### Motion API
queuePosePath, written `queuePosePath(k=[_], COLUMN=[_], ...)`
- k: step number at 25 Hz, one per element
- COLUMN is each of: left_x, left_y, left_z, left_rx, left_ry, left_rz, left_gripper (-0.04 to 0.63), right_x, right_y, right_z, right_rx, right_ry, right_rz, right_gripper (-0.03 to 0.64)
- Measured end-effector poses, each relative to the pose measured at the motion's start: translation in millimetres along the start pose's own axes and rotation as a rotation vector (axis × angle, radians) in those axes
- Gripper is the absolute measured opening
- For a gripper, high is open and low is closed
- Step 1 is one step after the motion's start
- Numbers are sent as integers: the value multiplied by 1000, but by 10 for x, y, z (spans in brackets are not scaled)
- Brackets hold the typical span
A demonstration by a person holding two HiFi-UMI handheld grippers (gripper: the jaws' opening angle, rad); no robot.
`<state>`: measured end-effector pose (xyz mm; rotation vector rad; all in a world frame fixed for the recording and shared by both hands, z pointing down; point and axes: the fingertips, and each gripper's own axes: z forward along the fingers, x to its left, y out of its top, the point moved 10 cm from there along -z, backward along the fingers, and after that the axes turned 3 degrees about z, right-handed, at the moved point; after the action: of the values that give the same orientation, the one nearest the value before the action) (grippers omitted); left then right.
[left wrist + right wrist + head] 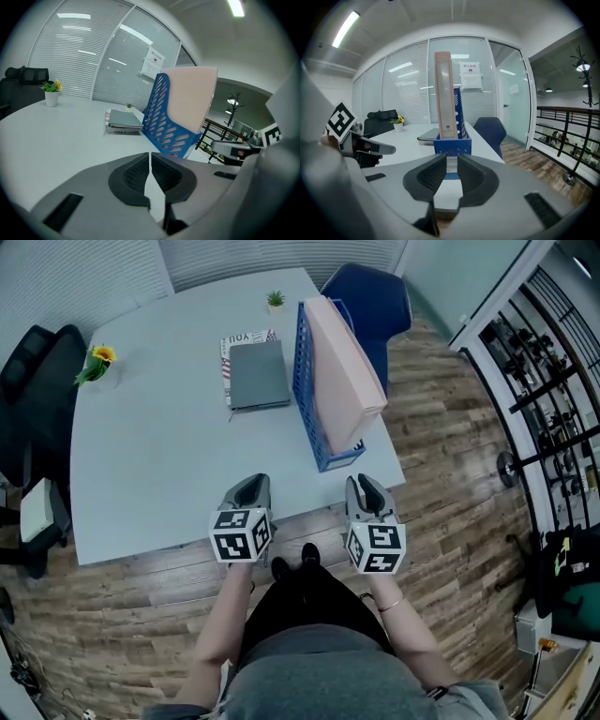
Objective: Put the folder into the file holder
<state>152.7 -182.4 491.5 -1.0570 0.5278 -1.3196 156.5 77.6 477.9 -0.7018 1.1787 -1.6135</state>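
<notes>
A pink folder (342, 362) stands upright inside the blue slotted file holder (307, 381) at the table's right side. It rises well above the holder's rim. Both grippers hover at the table's near edge, apart from the holder. My left gripper (251, 486) has its jaws together with nothing in them. My right gripper (361, 482) has a narrow gap between its jaws and holds nothing. The left gripper view shows the folder (192, 96) and holder (161, 117) ahead to the right. In the right gripper view the folder (443, 93) and holder (452, 145) stand straight ahead.
On the light table (150, 456), a grey notebook on a book (258, 374) lies left of the holder. A pot with a yellow flower (98, 360) sits far left and a small green plant (275, 300) at the back. A blue chair (370, 296) stands beyond the table and a black chair (28, 381) to its left.
</notes>
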Motion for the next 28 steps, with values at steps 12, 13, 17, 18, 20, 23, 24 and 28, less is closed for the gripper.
queuePosePath(k=[12, 13, 17, 18, 20, 23, 24, 28], left_x=[-34, -32, -26, -27, -28, -28, -24, -22], left_y=[-42, -48, -54, -53, -45, -40, -42, -34], left_z=[-68, -74, -94, -97, -96, -90, -96, -117], left_rx=[-6, -6, -1, -1, -3, -6, -5, -7], left_ry=[13, 15, 20, 22, 24, 25, 26, 32], left_rz=[-7, -8, -11, -11, -12, -10, -8, -8], left_gripper=[31, 31, 31, 31, 31, 31, 31, 31], right_x=[37, 41, 50, 52, 54, 58, 68, 77], right_y=[-90, -95, -84, -77, -60, -55, -63, -67], right_z=[-30, -25, -8, -4, 14, 36, 38, 47], right_rx=[86, 98, 134, 140, 148, 156, 160, 173], right_ry=[127, 137, 158, 161, 168, 177, 181, 197], right_rz=[38, 42, 47, 43, 33, 29, 32, 32], right_gripper=[5, 4, 3, 3, 3, 3, 3, 3])
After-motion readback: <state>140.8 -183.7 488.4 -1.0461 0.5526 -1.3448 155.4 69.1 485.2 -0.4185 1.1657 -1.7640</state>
